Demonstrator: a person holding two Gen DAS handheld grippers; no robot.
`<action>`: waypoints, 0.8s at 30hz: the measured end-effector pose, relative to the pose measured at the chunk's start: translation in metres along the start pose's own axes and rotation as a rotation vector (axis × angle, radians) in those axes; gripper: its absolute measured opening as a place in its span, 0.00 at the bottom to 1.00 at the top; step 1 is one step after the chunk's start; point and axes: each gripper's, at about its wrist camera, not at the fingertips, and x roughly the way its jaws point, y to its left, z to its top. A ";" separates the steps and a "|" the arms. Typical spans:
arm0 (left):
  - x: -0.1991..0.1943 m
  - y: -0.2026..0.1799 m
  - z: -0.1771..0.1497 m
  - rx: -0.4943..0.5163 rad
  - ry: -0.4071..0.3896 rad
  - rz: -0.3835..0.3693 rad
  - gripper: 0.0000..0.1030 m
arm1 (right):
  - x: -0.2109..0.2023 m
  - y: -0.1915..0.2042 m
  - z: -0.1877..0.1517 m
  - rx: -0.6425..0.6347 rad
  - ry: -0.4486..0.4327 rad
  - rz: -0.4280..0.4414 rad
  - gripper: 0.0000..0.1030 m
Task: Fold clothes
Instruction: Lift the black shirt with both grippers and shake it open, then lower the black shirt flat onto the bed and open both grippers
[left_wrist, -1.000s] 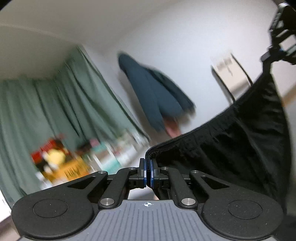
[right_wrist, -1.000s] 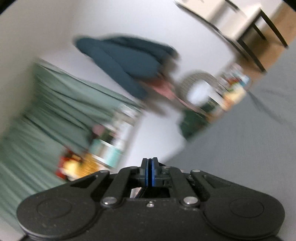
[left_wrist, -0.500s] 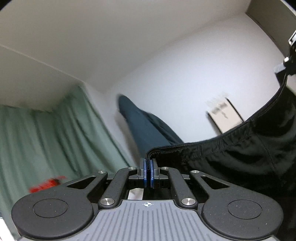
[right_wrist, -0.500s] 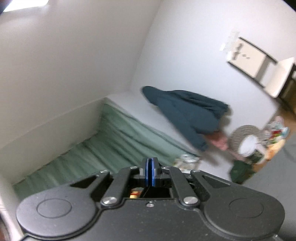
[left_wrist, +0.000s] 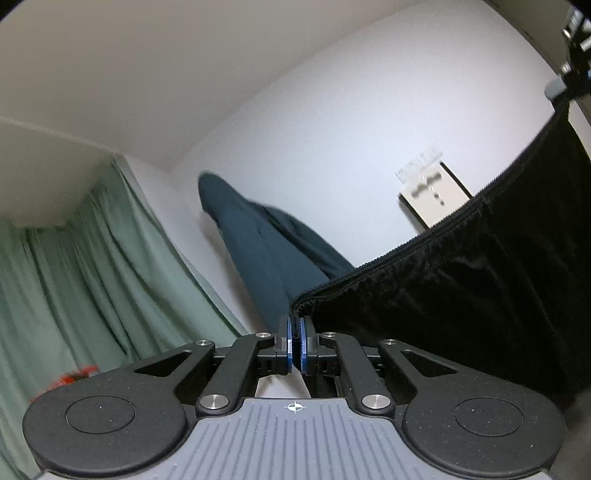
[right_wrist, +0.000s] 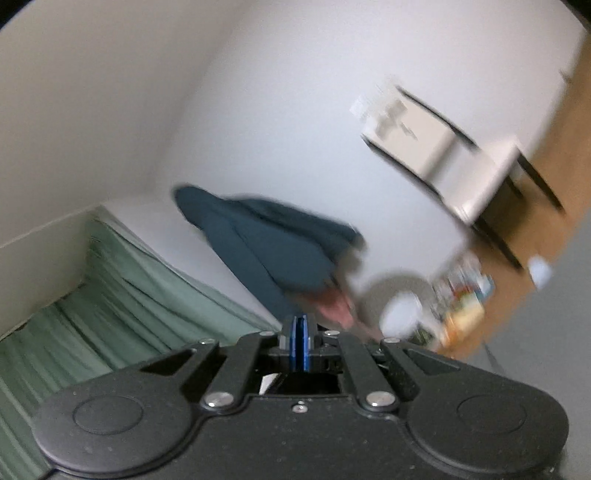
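The black ribbed-waistband fabric garment (left_wrist: 461, 295) hung taut between left gripper (left_wrist: 294, 345) and right gripper (right_wrist: 300, 345), both pinched closed on its hem; slipping risked a dropped corner.

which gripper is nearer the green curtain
Left. The left gripper sits just right of the green curtain; the right gripper is farther right, across the black garment.

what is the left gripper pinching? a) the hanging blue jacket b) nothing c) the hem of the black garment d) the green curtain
c: in the left wrist view the left gripper has its blue pads shut on the ribbed edge of the black garment, which stretches up toward the right gripper.
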 end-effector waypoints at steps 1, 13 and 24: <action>-0.005 -0.004 -0.002 0.024 -0.012 0.001 0.04 | -0.005 0.002 -0.001 -0.014 -0.005 -0.004 0.04; -0.130 -0.154 -0.167 0.379 0.134 -0.441 0.04 | -0.076 -0.107 -0.097 -0.005 0.407 -0.433 0.04; -0.202 -0.185 -0.199 0.507 0.173 -0.705 0.04 | -0.080 -0.149 -0.127 0.022 0.887 -0.621 0.04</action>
